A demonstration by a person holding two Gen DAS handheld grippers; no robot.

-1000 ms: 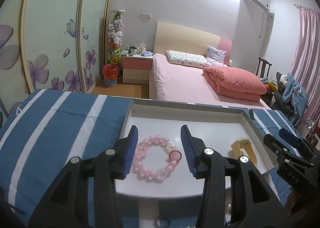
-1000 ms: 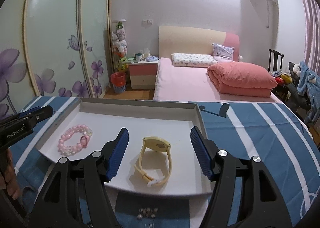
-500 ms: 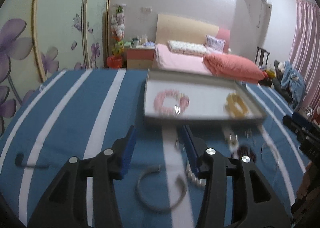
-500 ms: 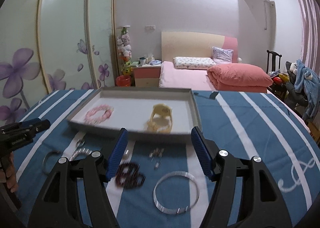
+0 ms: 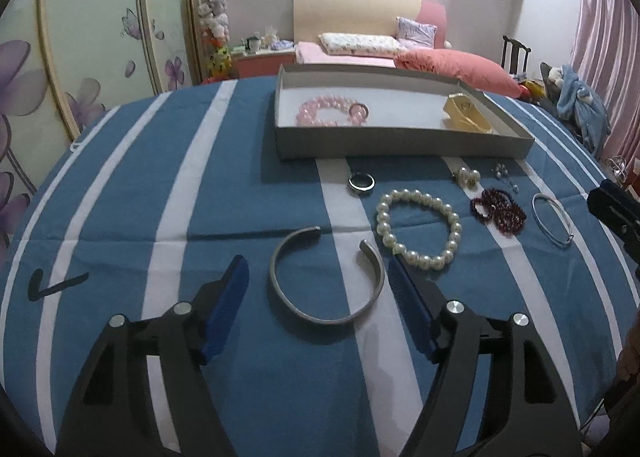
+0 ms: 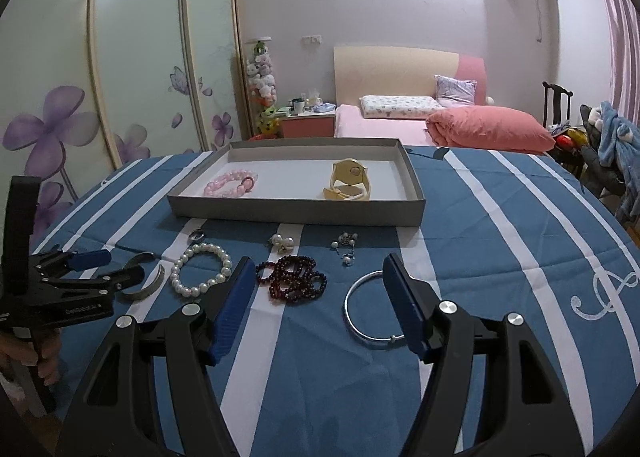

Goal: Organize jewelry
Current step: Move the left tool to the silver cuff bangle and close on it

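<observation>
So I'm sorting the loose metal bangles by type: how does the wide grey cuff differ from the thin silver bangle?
The cuff is a broad, dull grey band; the thin bangle is a slim, shiny wire.
The cuff is an open C with a wide gap facing the tray; the thin bangle is nearly a full ring joined by a small clasp.
Both lie flat on the striped cloth, outside the tray.

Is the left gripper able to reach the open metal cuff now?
Probably yes. The cuff lies flat on the cloth between the opening jaws of the left gripper, untouched. The pearl bracelet sits close to the right finger.
</observation>
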